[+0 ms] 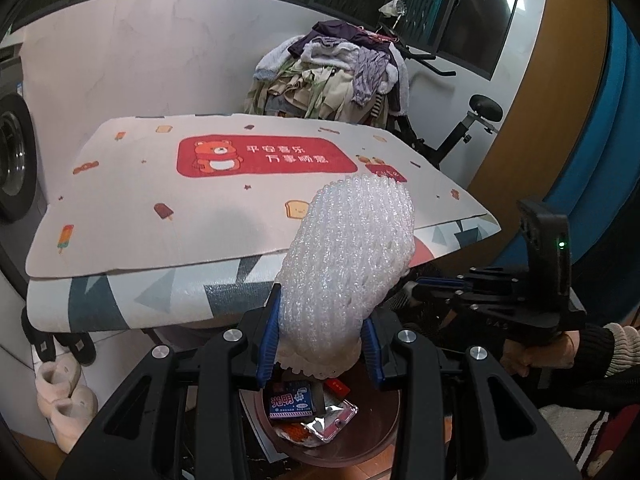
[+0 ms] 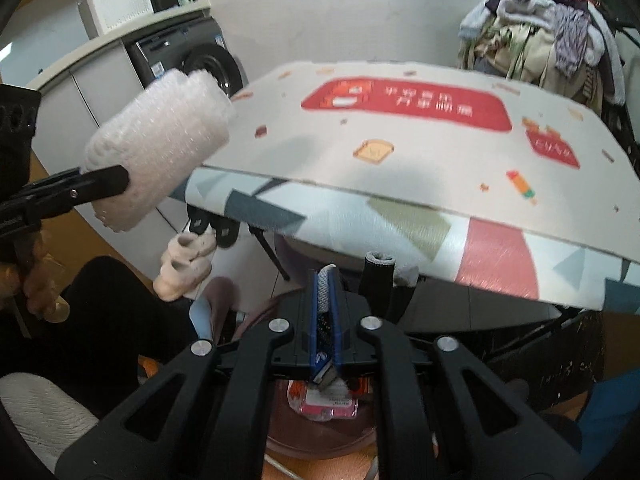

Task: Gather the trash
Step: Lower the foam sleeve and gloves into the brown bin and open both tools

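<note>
A white foam net sleeve (image 1: 348, 256) stands upright between the blue pads of my left gripper (image 1: 322, 304), which is shut on its lower end. In the right wrist view the same sleeve (image 2: 160, 140) hangs at the left in that gripper (image 2: 116, 184). Below both grippers is a round brown bin (image 1: 380, 432) with a blue carton (image 1: 290, 400), a foil wrapper (image 1: 332, 420) and a red scrap inside. My right gripper (image 2: 327, 280) points down over the bin (image 2: 288, 440), its pads almost together with a thin flat piece of trash (image 2: 323, 332) between them.
A folding table with a printed mat (image 1: 160, 200) juts out just above the bin. A washing machine (image 2: 208, 68) stands at the left, with a heap of clothes (image 1: 332, 76) and an exercise bike (image 1: 472, 120) behind. Slippers (image 1: 60, 400) lie on the floor. A hand (image 1: 560, 344) holds the right gripper.
</note>
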`<state>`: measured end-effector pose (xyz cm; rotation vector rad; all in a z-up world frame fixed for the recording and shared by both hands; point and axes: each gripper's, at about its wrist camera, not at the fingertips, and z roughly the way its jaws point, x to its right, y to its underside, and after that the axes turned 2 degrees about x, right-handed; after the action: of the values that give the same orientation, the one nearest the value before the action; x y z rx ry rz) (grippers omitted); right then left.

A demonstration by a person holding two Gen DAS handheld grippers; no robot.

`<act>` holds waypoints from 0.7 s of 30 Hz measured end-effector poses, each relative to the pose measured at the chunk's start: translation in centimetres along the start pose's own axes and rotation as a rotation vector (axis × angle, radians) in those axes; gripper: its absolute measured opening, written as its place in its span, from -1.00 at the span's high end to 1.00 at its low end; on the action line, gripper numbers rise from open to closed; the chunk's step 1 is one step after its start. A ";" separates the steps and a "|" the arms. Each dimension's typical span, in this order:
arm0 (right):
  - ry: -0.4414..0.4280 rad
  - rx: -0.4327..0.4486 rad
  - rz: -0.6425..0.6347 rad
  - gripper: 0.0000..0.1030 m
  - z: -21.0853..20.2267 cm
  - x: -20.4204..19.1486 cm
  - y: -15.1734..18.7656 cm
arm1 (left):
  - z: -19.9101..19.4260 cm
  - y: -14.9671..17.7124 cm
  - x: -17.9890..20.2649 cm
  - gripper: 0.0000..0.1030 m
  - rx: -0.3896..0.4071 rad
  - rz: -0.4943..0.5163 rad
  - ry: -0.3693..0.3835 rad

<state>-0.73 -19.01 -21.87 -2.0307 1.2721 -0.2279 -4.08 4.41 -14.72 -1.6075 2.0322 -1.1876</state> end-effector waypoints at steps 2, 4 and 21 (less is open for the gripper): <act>0.000 -0.007 0.003 0.51 0.3 0.1 0.1 | 0.2 0.3 -0.1 0.31 -0.005 -0.001 0.004; 0.007 -0.009 0.003 0.30 0.4 0.2 0.3 | 0.3 0.5 0.0 0.31 -0.008 0.003 0.008; 0.216 0.200 0.000 -0.89 -2.7 3.5 1.0 | 4.6 3.1 1.4 0.28 -0.053 0.171 0.036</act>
<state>-1.04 -23.50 -21.26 -1.8734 1.3215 -0.5649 -3.52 1.28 -19.49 -1.4108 2.1908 -1.1178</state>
